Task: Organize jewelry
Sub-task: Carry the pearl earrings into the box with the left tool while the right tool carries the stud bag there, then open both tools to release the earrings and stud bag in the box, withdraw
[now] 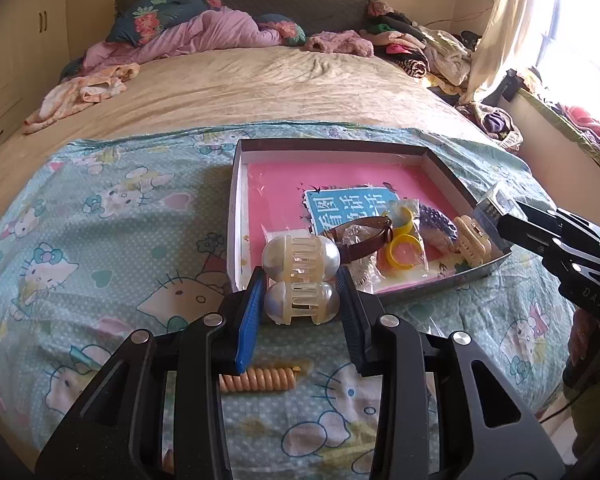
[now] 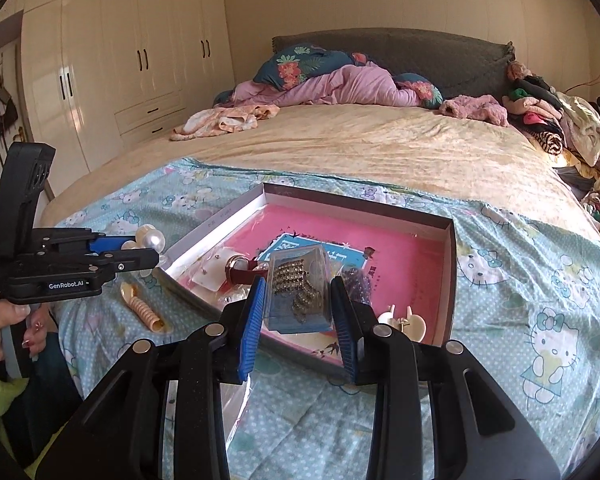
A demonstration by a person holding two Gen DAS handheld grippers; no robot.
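Note:
My left gripper (image 1: 300, 298) is shut on a cream hair claw with pearl ends (image 1: 299, 276), held above the bedspread just left of the shallow box (image 1: 332, 145); it also shows in the right wrist view (image 2: 150, 240). My right gripper (image 2: 299, 308) is shut on a clear plastic case of rhinestone jewelry (image 2: 298, 290), held over the box's near right corner (image 2: 450, 280). The pink-lined box holds a brown-strap watch (image 1: 364, 236), yellow rings (image 1: 406, 248), a purple beaded piece (image 1: 436, 224) and a cream claw clip (image 1: 474, 240).
A peach spiral hair tie (image 1: 256, 379) lies on the Hello Kitty sheet (image 1: 100, 240) under my left gripper. Piled clothes (image 1: 412, 44) and pink bedding (image 1: 204, 32) lie at the bed's far end. A wardrobe (image 2: 120, 52) stands to the left.

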